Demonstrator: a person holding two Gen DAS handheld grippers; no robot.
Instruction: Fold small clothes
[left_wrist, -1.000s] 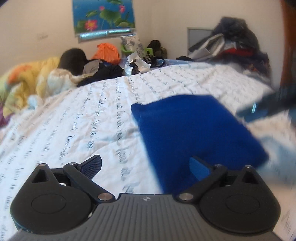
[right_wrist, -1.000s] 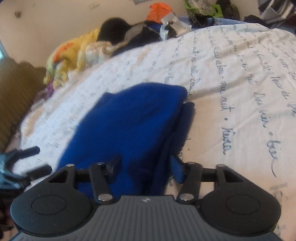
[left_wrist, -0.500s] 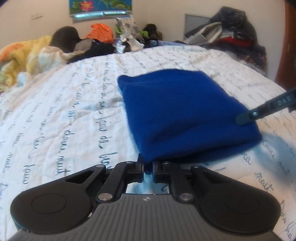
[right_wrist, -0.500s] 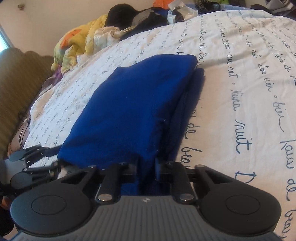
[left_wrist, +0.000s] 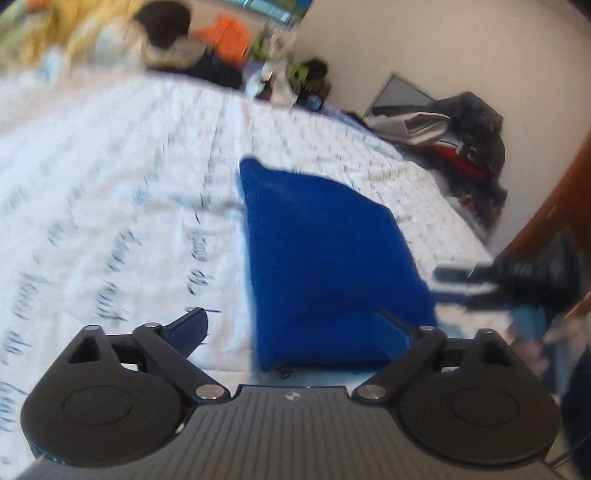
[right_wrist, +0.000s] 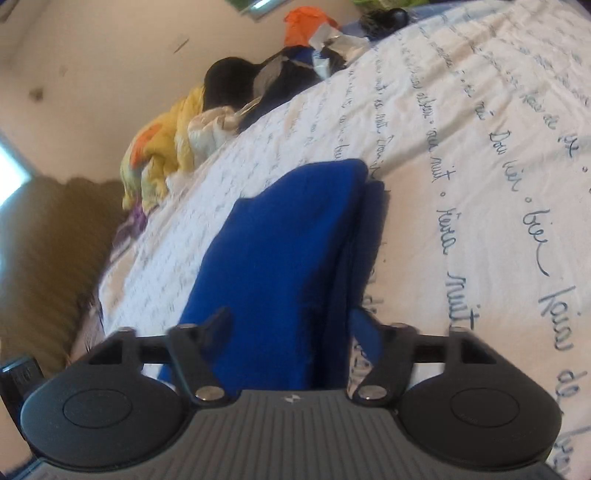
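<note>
The folded royal-blue knit garment (left_wrist: 325, 266) lies in a thick, soft stack across the middle of both frames, resting on the white bedsheet printed with dark cursive script (left_wrist: 110, 229). The left gripper (left_wrist: 291, 328) has its jaws spread wide at the bottom of the left wrist frame, holding nothing, one finger over the sheet and the other over the garment's near edge. The right gripper (right_wrist: 291, 328) is likewise spread wide and empty, straddling the near end of the stack at the bottom of its frame.

The main risk appears to be the lower layer peeking out along the right side of the stack in the right wrist view: a finger catching that edge could drag the layers apart and undo the fold. A loose fold on a yielding mattress could also slump or spring open if nudged.

The left wrist frame is motion-blurred, so fine detail there is unclear. At the upper left of both frames sits a crumpled yellow and orange blanket (right_wrist: 162, 147) beside dark clothing; a heap of dark and red clothes (left_wrist: 461, 136) fills the upper right of the left view, against a plain cream wall (left_wrist: 443, 48)
</note>
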